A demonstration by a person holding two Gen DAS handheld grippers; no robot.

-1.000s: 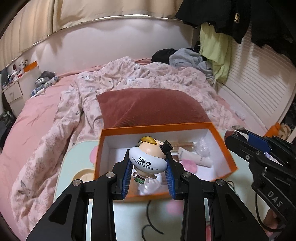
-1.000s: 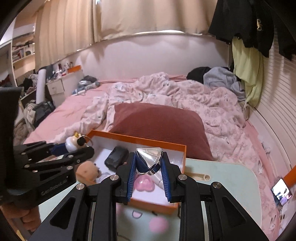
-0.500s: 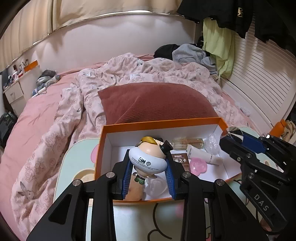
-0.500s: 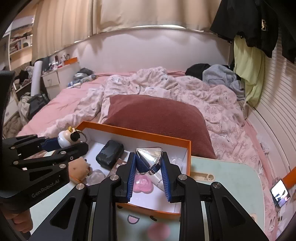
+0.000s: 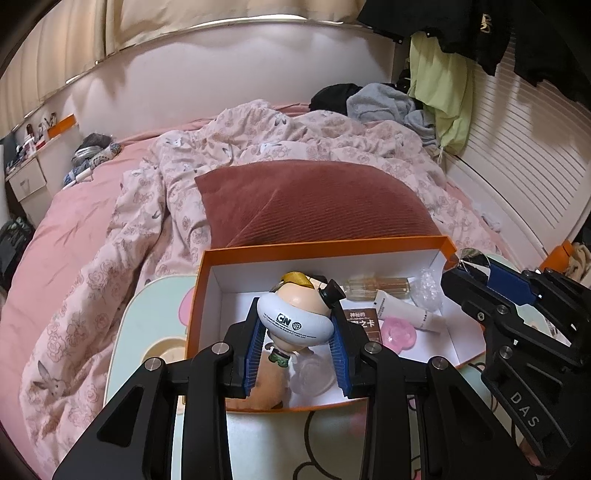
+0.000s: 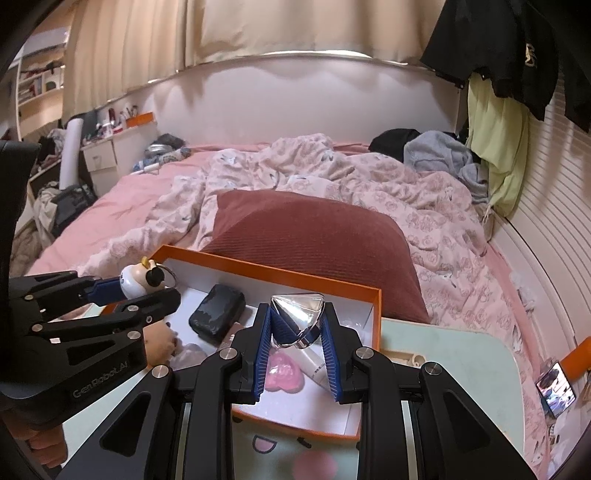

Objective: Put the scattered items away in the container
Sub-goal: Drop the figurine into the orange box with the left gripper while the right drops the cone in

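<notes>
Over the box (image 5: 321, 246) at the desk's (image 6: 454, 354) far edge, a figurine (image 5: 295, 319) is clamped in the left hand-held gripper (image 5: 297, 354), a silver case (image 6: 297, 317) in the right hand-held gripper (image 6: 295, 360).

A big bed (image 6: 129, 199) with a pink sheet, a flowery blanket (image 6: 369, 184) and a red pillow (image 6: 314, 236) sits under cream curtains (image 6: 221, 29), with clothes (image 6: 498, 44) hanging by the white wall (image 6: 295, 96).

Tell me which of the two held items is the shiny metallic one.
It is the silver triangular piece in the right gripper. The left gripper holds a painted cartoon figurine, matte and not reflective.
</notes>
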